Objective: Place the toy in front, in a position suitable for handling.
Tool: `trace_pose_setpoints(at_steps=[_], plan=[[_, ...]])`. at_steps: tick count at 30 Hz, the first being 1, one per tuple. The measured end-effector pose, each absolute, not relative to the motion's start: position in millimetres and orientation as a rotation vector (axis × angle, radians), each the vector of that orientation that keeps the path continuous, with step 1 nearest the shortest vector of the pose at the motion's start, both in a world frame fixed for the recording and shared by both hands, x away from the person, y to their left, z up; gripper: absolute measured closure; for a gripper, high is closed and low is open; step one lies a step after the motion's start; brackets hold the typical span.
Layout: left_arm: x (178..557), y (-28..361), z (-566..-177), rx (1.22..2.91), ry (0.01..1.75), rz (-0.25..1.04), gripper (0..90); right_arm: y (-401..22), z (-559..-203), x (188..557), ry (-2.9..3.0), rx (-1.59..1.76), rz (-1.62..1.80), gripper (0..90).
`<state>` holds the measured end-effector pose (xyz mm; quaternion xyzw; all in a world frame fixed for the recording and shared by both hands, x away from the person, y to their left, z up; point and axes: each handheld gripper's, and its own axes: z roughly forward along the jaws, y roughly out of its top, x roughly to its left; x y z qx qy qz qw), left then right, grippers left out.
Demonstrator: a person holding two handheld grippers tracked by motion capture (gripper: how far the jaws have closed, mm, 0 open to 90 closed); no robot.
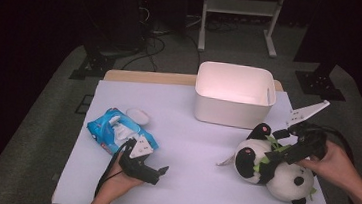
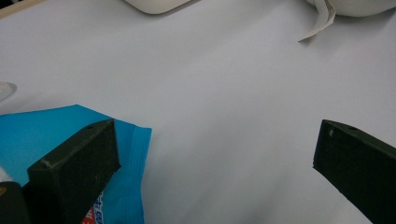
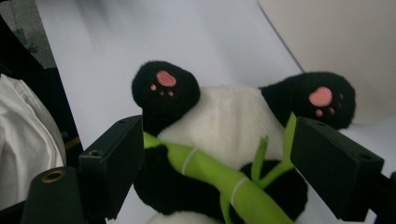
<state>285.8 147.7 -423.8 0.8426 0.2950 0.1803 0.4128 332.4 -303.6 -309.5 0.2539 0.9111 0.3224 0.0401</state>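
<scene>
Two grippers work over the white table, each with a different job right now. Near the right edge, the right gripper has its jaws spread wide on either side of the plush panda, which lies on its back just in front of the white bin; the right gripper view shows the green bamboo stalk across its belly between the two pads, not yet pinched, so a grab looks imminent. Toward the front-left corner, the left gripper rests with jaws wide and nothing between them, parked beside the blue wipes pack, probably to stay clear.
</scene>
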Motion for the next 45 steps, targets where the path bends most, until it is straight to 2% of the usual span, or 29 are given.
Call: trace_pose_setpoints(at_steps=[9, 19, 24, 26, 29, 31, 33, 34, 45], plan=[[286.4, 147.2, -424.9, 2.126, 0.739, 0.453, 0.0, -330.7, -314.9, 333.2, 2.761, 0.847, 0.956, 17.0], [286.7, 147.1, -425.5, 2.129, 0.74, 0.453, 0.0, -340.7, -325.2, 334.7, 2.774, 0.861, 0.932, 25.7], [286.6, 147.2, -425.4, 2.13, 0.74, 0.454, 0.0, -340.7, -323.3, 332.0, 2.79, 0.822, 0.946, 42.1], [286.6, 147.3, -425.4, 2.13, 0.74, 0.453, 0.0, -340.5, -322.6, 331.2, 2.788, 0.814, 0.943, 44.7], [286.6, 147.6, -425.3, 2.129, 0.742, 0.453, 0.0, -340.9, -320.6, 329.4, 2.791, 0.79, 0.934, 55.8], [286.7, 147.7, -425.3, 2.13, 0.742, 0.454, 0.0, -340.7, -319.7, 327.2, 2.799, 0.764, 0.917, 67.1], [286.6, 147.6, -425.3, 2.129, 0.742, 0.454, 0.0, -340.5, -319.2, 326.5, 2.808, 0.76, 0.921, 69.3], [286.7, 147.7, -425.3, 2.13, 0.742, 0.455, 0.0, -339.9, -317.8, 325.1, 2.818, 0.736, 0.915, 73.9], [286.8, 149.0, -424.9, 2.127, 0.747, 0.458, 0.0, -334.0, -306.0, 320.0, 2.812, 0.658, 0.953, 77.2]])
